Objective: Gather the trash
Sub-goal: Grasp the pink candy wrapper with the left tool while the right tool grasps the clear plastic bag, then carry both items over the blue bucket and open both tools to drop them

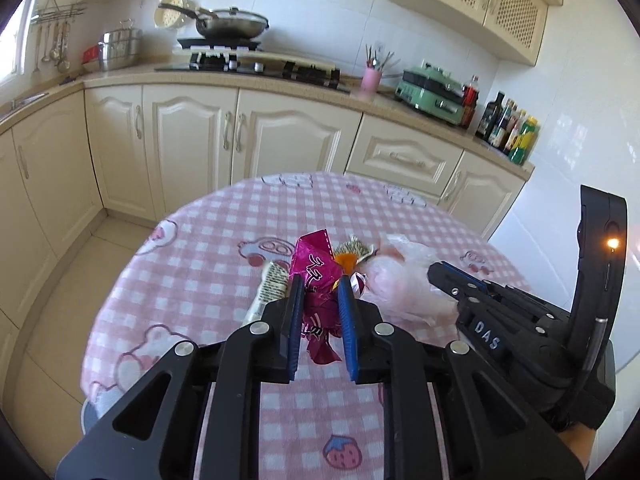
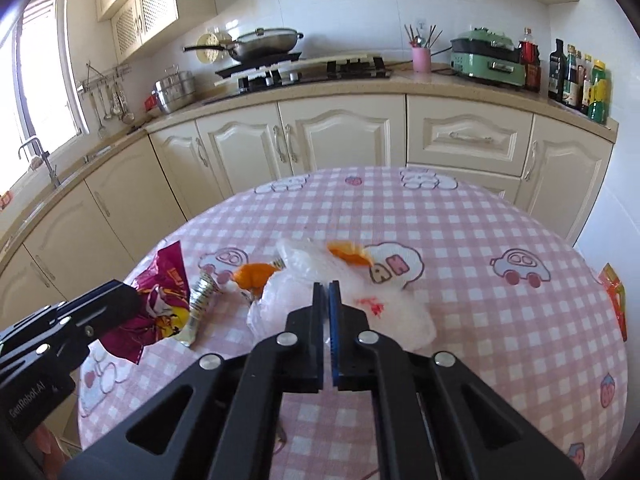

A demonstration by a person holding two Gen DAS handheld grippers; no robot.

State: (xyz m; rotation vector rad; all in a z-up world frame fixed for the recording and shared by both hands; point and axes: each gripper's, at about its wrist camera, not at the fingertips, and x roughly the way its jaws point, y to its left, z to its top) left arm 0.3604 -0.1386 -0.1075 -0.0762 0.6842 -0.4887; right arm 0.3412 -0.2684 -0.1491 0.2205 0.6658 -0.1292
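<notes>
My left tongs (image 1: pixel 320 286) clench the crumpled magenta snack wrapper (image 1: pixel 316 280) at the near left of the trash pile, while my right tongs (image 2: pixel 327 292) pinch the thin clear plastic bag (image 2: pixel 344 300) lying on the pink checked tablecloth (image 2: pixel 480 220). I judge the bag's film could slip or tear free. The orange peels (image 2: pixel 252 276) and the silver wrapper (image 2: pixel 200 300) just beside could scatter if the bag drags them.

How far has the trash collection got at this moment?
Nothing looks bagged yet. In hand: the left tool grips the magenta wrapper, and the right tool is closed on the clear plastic bag. Left on the table: the silver wrapper, two pieces of orange peel and a red packet at the right edge.
</notes>
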